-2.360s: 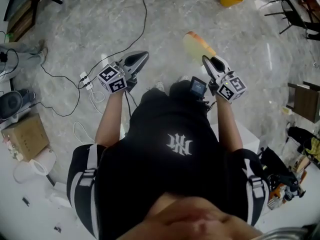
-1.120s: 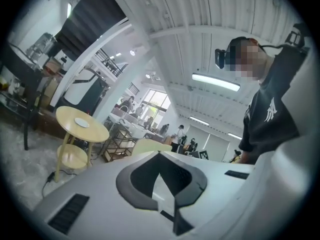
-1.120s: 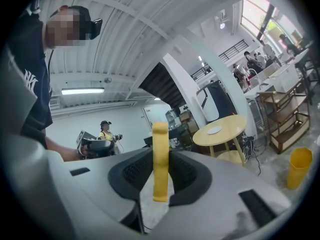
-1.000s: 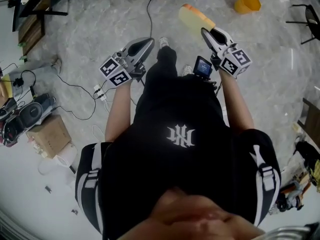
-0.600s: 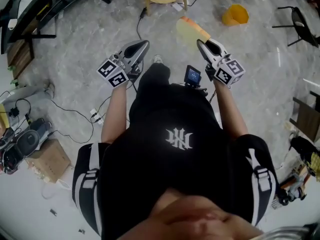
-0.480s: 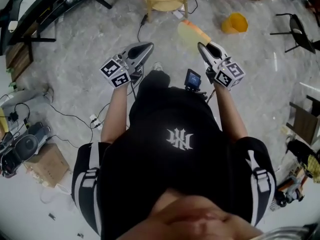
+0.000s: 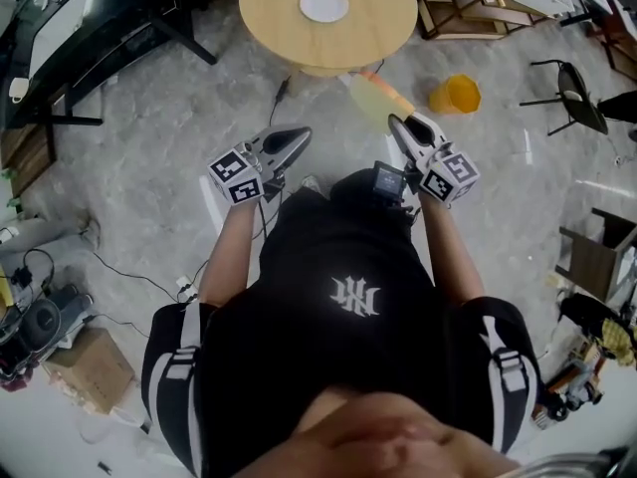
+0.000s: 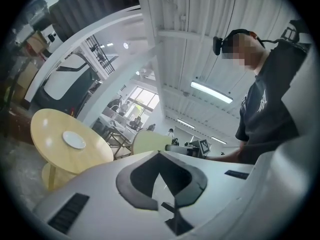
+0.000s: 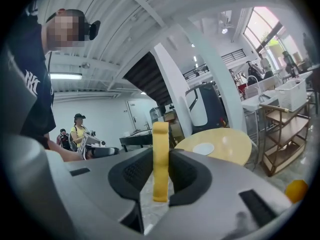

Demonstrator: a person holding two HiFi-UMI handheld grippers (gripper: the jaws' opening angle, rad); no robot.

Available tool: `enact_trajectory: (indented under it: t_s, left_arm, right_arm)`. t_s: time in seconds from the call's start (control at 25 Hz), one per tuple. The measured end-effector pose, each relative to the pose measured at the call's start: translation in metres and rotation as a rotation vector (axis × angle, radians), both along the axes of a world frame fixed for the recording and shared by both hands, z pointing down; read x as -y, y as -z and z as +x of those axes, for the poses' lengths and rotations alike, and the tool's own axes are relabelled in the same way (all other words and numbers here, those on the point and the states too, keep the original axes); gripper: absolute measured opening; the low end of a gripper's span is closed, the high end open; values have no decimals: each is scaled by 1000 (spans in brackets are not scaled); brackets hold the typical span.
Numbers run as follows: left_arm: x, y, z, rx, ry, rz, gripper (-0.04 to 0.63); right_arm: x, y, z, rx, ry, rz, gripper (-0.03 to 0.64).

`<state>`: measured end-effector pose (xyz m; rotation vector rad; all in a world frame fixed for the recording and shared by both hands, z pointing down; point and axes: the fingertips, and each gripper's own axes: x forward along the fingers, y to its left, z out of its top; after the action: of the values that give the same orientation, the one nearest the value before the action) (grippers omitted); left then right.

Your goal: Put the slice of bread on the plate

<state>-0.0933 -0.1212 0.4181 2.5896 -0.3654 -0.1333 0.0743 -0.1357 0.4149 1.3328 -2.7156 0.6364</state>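
Carrying step: the right gripper (image 7: 397, 124) has its jaws clamped on the slice of bread (image 9: 160, 154), upright between them; the left gripper (image 8: 159, 157) has its jaws closed, empty; the plate (image 9: 203, 148) lies well ahead of both on the round bench (image 9: 235, 140), so the next move is probably to reach over it and release.

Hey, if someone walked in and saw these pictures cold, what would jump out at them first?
The pale yellow slice of bread is clamped between the jaws of the right gripper, held out in front of the person. Beyond it, at the top of the head view, a white plate lies bare on a round wooden table. The left gripper is shut and carries nothing.
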Motion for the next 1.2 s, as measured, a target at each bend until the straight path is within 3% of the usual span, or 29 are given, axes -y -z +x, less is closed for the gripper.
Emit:
enact_trajectory:
  t_s: [0.32,0.6,0.88,1.2]
  left_arm:
    - [74,-5,20,68,12,22,5]
    - [163,-14,47,141,61,1,5]
    - [239,-16,56,216,161,-54,5]
    - [299,-27,52,236,298,-94,5]
  right_arm:
    - [75,-21,13,44,40,1,87]
    - [181,-29,41,80,96,4,87]
    - [266,-33,68,106,165,-31,87]
    - [319,-59,58,126,320,-102,87]
